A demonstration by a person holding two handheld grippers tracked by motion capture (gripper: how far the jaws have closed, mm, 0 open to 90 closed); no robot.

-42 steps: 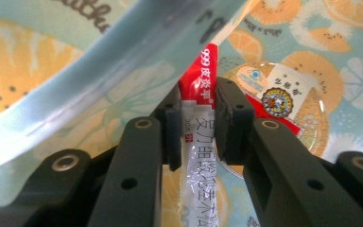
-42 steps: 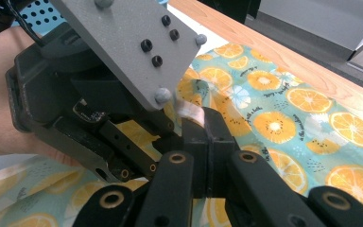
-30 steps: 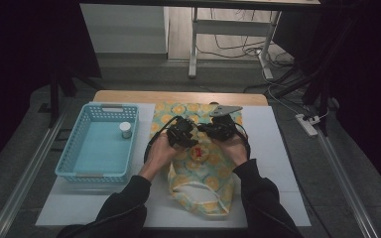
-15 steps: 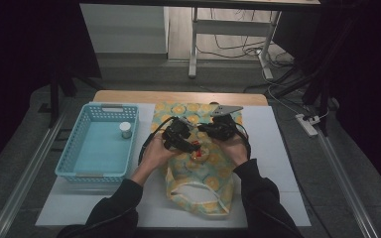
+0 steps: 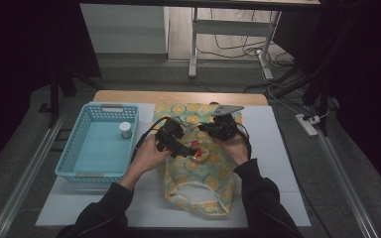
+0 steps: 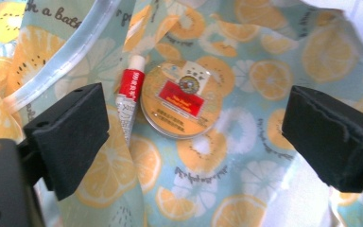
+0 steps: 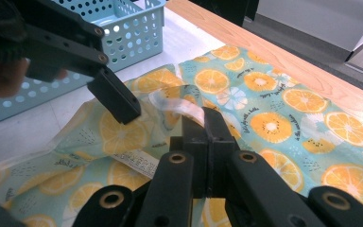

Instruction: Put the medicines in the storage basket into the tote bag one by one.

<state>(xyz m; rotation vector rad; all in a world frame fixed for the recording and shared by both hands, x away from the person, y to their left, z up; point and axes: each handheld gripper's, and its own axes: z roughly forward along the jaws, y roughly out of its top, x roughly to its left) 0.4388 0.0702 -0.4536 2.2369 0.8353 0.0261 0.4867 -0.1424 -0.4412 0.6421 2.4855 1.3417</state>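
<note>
A pale green bag printed with orange slices [image 5: 198, 178] lies on the white mat. A round orange tin with a red label [image 6: 182, 104] and a small red-and-white tube [image 6: 128, 97] rest on the bag's fabric beside its clear-trimmed rim [image 6: 61, 61]. My left gripper [image 6: 198, 137] hangs open just above them, its jaws wide on either side of the tin. In the high view the left gripper [image 5: 186, 148] points at the tin [image 5: 198, 154]. My right gripper [image 7: 207, 123] is shut on the bag's clear rim, holding it up; the high view has it [image 5: 206, 128] at the bag's upper middle.
A light blue perforated basket [image 5: 79, 163] stands left of the bag with a small white-capped jar [image 5: 125, 130] inside. The right gripper view has the basket [image 7: 137, 33] behind the left gripper [image 7: 118, 101]. A wooden table edge [image 5: 178, 96] runs along the back.
My left gripper has moved right and slightly toward me, over the bag's middle, and the tin and tube now show below it. The right gripper has stayed on the rim.
</note>
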